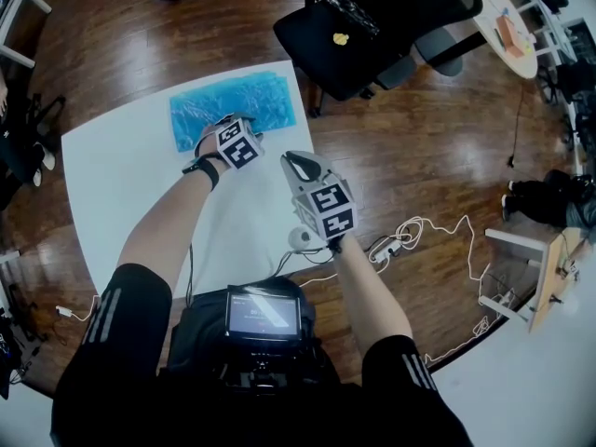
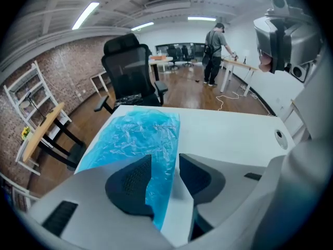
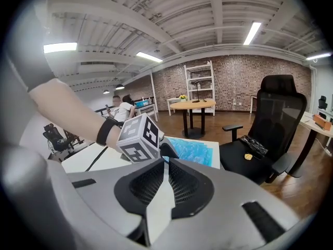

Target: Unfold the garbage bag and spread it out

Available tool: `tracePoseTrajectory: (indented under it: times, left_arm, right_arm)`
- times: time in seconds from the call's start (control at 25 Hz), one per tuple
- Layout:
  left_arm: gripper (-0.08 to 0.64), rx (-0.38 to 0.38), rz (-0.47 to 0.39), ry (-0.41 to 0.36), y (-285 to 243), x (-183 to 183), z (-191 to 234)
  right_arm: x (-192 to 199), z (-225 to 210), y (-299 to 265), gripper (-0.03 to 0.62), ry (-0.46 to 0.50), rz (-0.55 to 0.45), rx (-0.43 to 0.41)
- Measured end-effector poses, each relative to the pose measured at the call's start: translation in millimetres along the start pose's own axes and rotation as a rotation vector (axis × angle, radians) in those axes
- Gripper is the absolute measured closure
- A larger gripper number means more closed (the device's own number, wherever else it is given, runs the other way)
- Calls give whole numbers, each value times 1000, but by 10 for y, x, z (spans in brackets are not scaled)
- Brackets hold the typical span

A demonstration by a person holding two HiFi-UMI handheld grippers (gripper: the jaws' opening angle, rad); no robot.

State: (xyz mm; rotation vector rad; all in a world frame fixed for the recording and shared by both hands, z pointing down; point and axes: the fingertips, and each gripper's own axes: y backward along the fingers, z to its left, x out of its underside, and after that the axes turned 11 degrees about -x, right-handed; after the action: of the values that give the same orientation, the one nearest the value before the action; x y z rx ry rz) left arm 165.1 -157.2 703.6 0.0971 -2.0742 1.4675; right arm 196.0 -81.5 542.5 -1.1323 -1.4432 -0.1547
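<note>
Table (image 1: pixel 112 184), white and wide, fills the middle of the head view on a wooden floor (image 1: pixel 419 156). A black office chair (image 1: pixel 372 26) stands just off the table's far right corner. The blue garbage bag (image 1: pixel 233 105) lies flat and crinkled along the table's far edge, spread out as a long rectangle.

The left gripper (image 1: pixel 228 130) reaches over the bag's near edge. Its jaws stand apart, and in the left gripper view the bag's right border runs beneath the gap between them, with nothing pinched.

The right gripper (image 1: pixel 300 161) is held above the table's near right side, apart from the bag, with its tip pointing toward it. Its jaws are drawn together to a thin slit with nothing between them.
</note>
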Motion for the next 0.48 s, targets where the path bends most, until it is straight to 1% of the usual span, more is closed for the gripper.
tracePoseTrajectory:
  times: [0.28, 0.48]
  left_arm:
    - [407, 33, 10, 48, -45, 56, 9]
    - [476, 54, -16, 121, -44, 31, 28]
  right_arm:
    - [68, -32, -28, 543, -13, -1, 5]
    - [134, -47, -48, 543, -15, 5, 9]
